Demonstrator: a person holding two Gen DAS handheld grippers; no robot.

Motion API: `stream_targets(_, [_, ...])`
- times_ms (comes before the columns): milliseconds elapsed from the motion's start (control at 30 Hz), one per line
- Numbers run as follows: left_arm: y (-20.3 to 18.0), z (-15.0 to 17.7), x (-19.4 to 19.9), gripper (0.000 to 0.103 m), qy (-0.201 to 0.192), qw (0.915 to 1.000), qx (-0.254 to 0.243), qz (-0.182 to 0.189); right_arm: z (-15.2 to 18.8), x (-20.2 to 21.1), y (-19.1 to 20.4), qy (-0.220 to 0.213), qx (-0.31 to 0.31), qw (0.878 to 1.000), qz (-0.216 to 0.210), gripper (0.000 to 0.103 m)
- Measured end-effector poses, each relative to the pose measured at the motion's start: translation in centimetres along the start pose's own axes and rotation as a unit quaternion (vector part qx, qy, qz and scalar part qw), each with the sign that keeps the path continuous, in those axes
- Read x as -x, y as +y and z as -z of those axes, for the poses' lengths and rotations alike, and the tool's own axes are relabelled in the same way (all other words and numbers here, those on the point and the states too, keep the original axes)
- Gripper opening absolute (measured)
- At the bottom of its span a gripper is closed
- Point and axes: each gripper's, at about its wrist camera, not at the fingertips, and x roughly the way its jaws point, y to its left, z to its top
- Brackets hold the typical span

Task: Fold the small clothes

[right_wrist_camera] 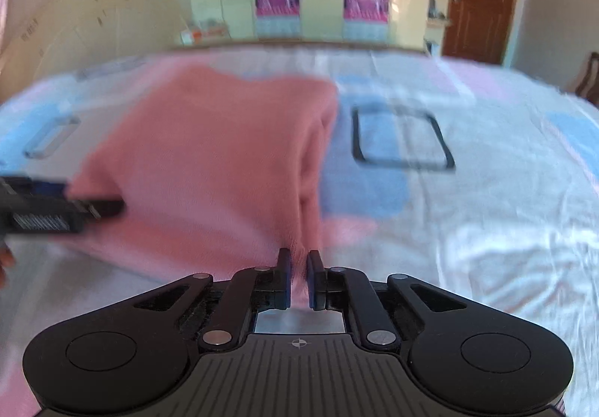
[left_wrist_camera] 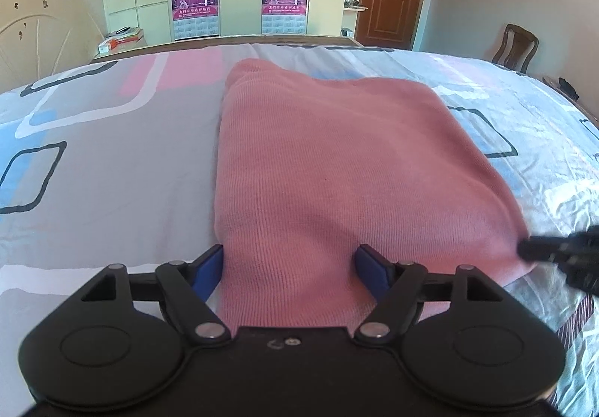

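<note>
The pink garment (left_wrist_camera: 348,170) lies already folded into a rectangle at frame centre on the bed (left_wrist_camera: 93,162) — left gripper (left_wrist_camera: 288,267) fingers apart astride its near edge, right gripper (right_wrist_camera: 298,276) fingers apparently pinching its near corner — at most a final fold remains.

Right gripper (right_wrist_camera: 298,276) pinching the near corner of a folded pink garment (right_wrist_camera: 209,170) on a patterned bedsheet (right_wrist_camera: 468,215).
Its blue-padded jaws are nearly together with pink fabric between them. The left gripper (right_wrist_camera: 75,209) reaches the garment's left edge. The picture is blurred.
</note>
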Motion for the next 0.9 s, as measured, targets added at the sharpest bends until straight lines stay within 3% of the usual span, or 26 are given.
stream_targets(133, [-0.1, 0.0, -0.1, 0.076, 0.003, 1.0000, -0.005, -0.003, -0.3, 0.1, 0.7, 0.001, 0.017, 1.000, 0.005, 0.008])
stream_targets(333, [0.0, -0.9, 0.6, 0.077, 0.005, 1.0000, -0.008, -0.001, -2.6, 2.4, 0.4, -0.044, -0.010, 0.999, -0.014, 0.008])
stream_targets(567, [0.5, -2.9, 2.8, 0.083, -0.047, 0.9988, 0.012, -0.011, -7.0, 2.4, 1.5, -0.083, -0.017, 0.995, -0.048, 0.010])
stream_targets(733, [0.7, -4.8, 0.4, 0.083, -0.048, 0.9985, 0.017, -0.018, -7.6, -1.6, 3.3, -0.051, -0.007, 0.997, -0.059, 0.011])
stream_targets(833, [0.9, -4.7, -2.0, 0.079, -0.018, 0.9996, 0.014, -0.017, -6.9, -4.3, 3.1, -0.024, 0.009, 1.000, -0.010, 0.011])
stream_targets(900, [1.2, -4.5, -2.3, 0.081, -0.017, 0.9995, 0.023, -0.010, -6.2, -5.1, 1.9, -0.016, -0.004, 1.000, -0.013, 0.010])
